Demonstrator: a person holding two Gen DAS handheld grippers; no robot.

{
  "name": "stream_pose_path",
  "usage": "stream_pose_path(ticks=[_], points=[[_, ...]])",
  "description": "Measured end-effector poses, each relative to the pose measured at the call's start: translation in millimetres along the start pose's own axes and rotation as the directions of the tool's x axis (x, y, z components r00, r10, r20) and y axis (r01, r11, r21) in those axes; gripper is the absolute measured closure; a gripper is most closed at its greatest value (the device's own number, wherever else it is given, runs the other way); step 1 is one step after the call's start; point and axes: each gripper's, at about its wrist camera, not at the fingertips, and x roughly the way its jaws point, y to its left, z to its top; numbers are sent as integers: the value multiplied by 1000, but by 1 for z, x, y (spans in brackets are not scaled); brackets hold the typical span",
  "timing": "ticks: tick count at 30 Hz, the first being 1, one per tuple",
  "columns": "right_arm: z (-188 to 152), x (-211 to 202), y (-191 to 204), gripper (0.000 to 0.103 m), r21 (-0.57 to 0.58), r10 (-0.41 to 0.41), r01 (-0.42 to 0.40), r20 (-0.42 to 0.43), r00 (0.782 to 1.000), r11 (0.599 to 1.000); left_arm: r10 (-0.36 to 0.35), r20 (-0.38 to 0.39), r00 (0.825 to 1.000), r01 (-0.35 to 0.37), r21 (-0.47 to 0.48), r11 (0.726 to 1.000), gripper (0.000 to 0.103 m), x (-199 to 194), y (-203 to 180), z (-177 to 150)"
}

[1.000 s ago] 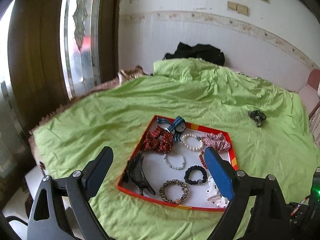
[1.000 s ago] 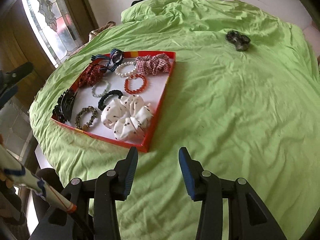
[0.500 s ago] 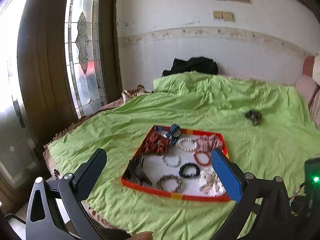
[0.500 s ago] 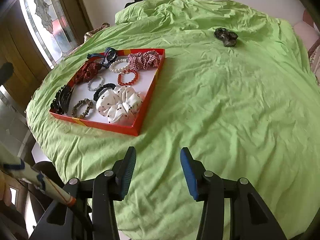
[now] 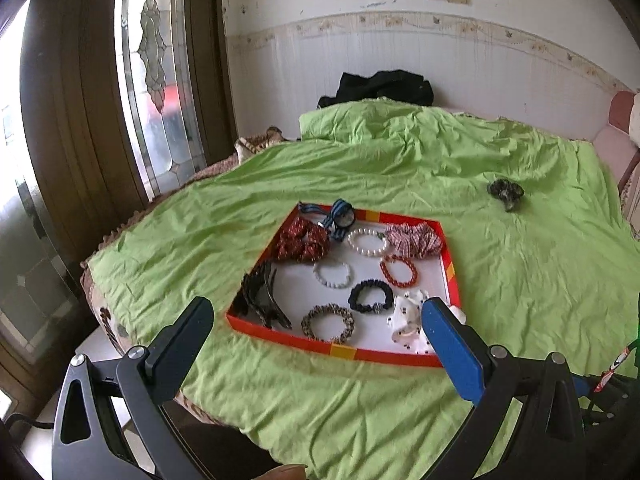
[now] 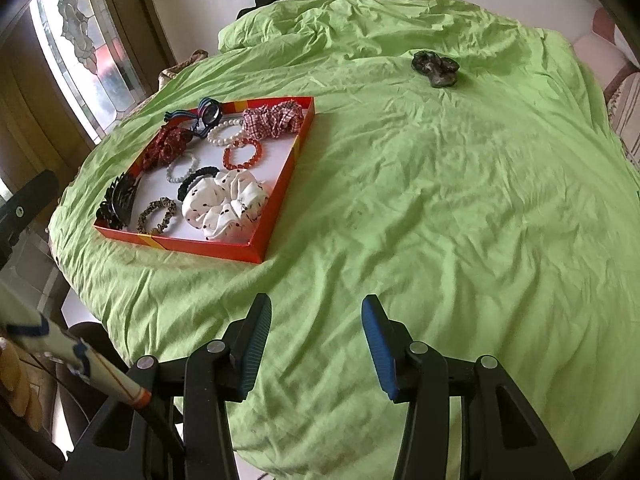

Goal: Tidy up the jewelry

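Observation:
A red-walled tray (image 5: pixel 340 350) (image 6: pixel 280 196) with a white floor lies on the green sheet and holds several bracelets, scrunchies and a black claw clip (image 5: pixel 260 300) (image 6: pixel 120 202). A white dotted scrunchie (image 6: pixel 224 204) (image 5: pixel 404 320) fills its near right corner. One dark scrunchie (image 5: pixel 506 193) (image 6: pixel 436 66) lies alone on the sheet, far to the right of the tray. My left gripper (image 5: pixel 316 316) stands wide open in front of the tray's near edge, holding nothing. My right gripper (image 6: pixel 316 312) hangs open and empty over bare sheet, right of the tray.
The green sheet (image 6: pixel 460 200) covers a bed that drops off at the near and left edges. A wooden door with patterned glass (image 5: pixel 156 80) stands at the left. Black clothing (image 5: pixel 384 86) lies at the far wall by the raised pillow end.
The left gripper has drawn back from the tray and its jaws stand wider. The right gripper has pulled back and shifted right, so the tray sits further left in its view.

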Motion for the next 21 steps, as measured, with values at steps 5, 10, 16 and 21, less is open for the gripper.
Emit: stream_pose_path(ticks=[5, 10, 16, 21], points=[[-1, 2, 4, 52, -10, -9, 9, -7, 1000, 1000, -8, -31, 999, 8, 3, 1000, 0, 6, 1, -4], [-3, 5, 8, 52, -20, -19, 19, -16, 1000, 1000, -22, -70, 997, 22, 3, 1000, 0, 15, 4, -8], [-3, 7, 14, 51, -38, -49, 49, -13, 999, 998, -25, -101, 995, 26, 4, 1000, 0, 22, 6, -12], [-2, 6, 21, 47, -62, -86, 86, -1, 996, 994, -39, -134, 990, 39, 1, 999, 0, 31, 8, -16]])
